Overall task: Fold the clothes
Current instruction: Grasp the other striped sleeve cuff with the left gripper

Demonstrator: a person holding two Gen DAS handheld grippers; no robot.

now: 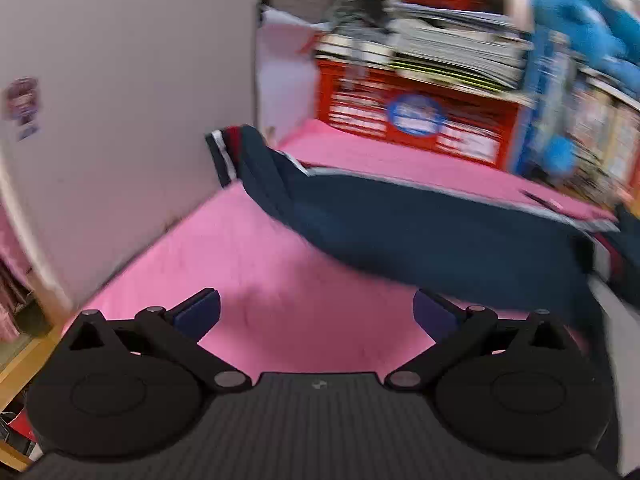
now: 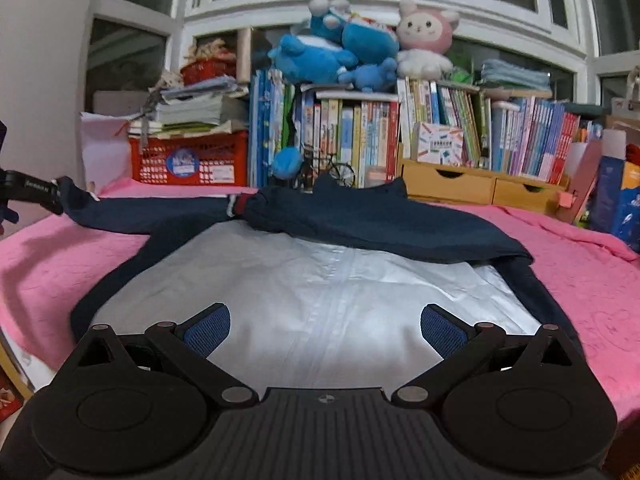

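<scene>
A navy jacket (image 2: 360,220) lies on the pink bed cover (image 2: 580,280) with its silvery-white lining (image 2: 320,280) facing up. One sleeve is folded across its top; the other sleeve (image 2: 140,210) stretches out to the left. My right gripper (image 2: 324,316) hovers open over the lining and holds nothing. In the blurred left wrist view my left gripper (image 1: 316,304) is open above the pink cover (image 1: 240,248). The navy sleeve (image 1: 400,232) lies ahead of it, and the striped cuff (image 1: 224,148) is near the wall. A black part of the left gripper (image 2: 28,192) shows beside the sleeve's end.
A white wall (image 1: 120,80) borders the bed's left side. Behind the bed stand a red crate (image 2: 188,164) topped with stacked papers, rows of books (image 2: 440,128), plush toys (image 2: 340,52) and a wooden drawer unit (image 2: 480,186). Boxes (image 2: 616,200) sit at the right edge.
</scene>
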